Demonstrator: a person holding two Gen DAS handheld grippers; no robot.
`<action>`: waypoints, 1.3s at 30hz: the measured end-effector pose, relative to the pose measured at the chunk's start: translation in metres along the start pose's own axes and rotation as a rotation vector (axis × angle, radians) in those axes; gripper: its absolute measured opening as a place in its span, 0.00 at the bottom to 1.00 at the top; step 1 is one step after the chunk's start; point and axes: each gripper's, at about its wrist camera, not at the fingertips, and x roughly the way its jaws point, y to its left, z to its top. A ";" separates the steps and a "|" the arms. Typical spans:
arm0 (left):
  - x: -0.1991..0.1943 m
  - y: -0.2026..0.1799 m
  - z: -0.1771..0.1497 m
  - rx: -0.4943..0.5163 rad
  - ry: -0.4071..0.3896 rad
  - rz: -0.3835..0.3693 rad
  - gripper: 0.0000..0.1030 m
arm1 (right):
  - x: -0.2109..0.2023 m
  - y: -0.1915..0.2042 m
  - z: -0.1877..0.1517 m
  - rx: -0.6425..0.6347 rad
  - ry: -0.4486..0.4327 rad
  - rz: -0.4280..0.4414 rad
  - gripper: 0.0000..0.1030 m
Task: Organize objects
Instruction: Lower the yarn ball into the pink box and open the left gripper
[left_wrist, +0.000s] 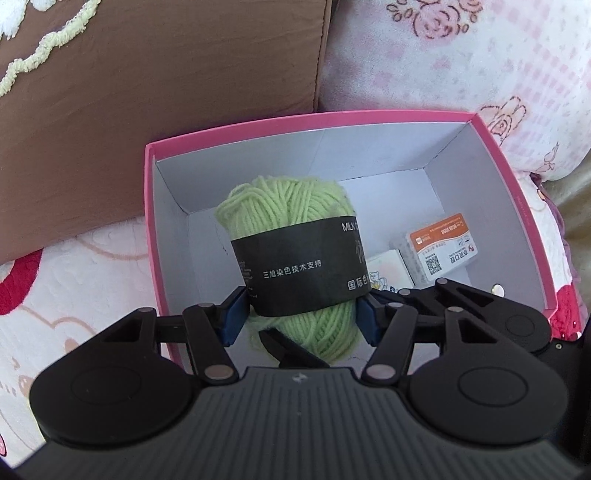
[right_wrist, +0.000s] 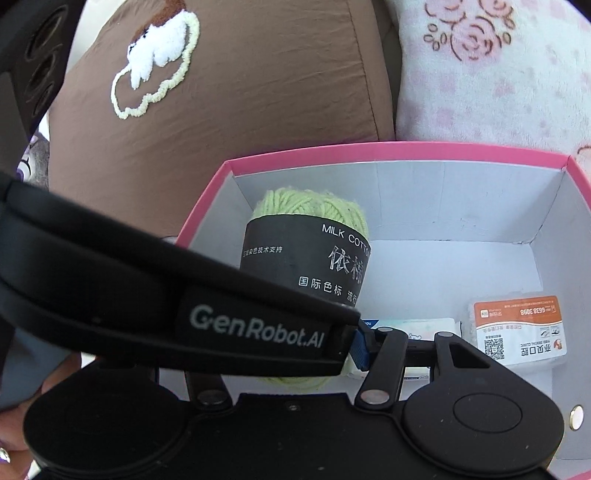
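The left claw (left_wrist: 301, 314) grips the green yarn ball (left_wrist: 295, 221) by its black paper band (left_wrist: 299, 275), blue pads (left_wrist: 232, 314) pressing on both sides, & the ball hangs inside the pink box (left_wrist: 332, 125), near the left wall, prob. just above the white floor. The right claw (right_wrist: 295, 369) is low at the near side of the box too; its left half is hidden behind the other tool's black body, so I can't tell if it is open or holding sth. What can go wrong: the band is just paper, so it may slide off the soft yarn & the ball may drop crooked or roll. A loose strand at the bottom of the ball may catch on a pad when the claw lets go, & pull the ball back up. The 2 tools are very close, one right across the other, so they may bump. Room: the back & middle of the box are bare, lots of space there. The right front corner is taken by a clear box with an orange label (left_wrist: 439, 251) & a small white pack (left_wrist: 384, 269) beside it. The box walls are tall, so the way out is up. The brown pillow (left_wrist: 166, 110) leans close behind the box on the left, & the flowery blanket (left_wrist: 480, 55) is soft, so a hard push on a wall may tip or slide the box.
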 end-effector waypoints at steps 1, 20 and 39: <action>0.000 -0.001 0.000 0.002 0.001 0.005 0.58 | 0.000 -0.002 0.001 0.009 0.003 0.010 0.59; 0.005 0.000 0.012 -0.001 -0.009 0.006 0.44 | -0.008 -0.006 -0.011 -0.001 -0.026 0.023 0.59; -0.031 0.015 -0.010 0.056 -0.083 -0.025 0.36 | -0.047 0.003 -0.037 -0.054 -0.068 -0.035 0.41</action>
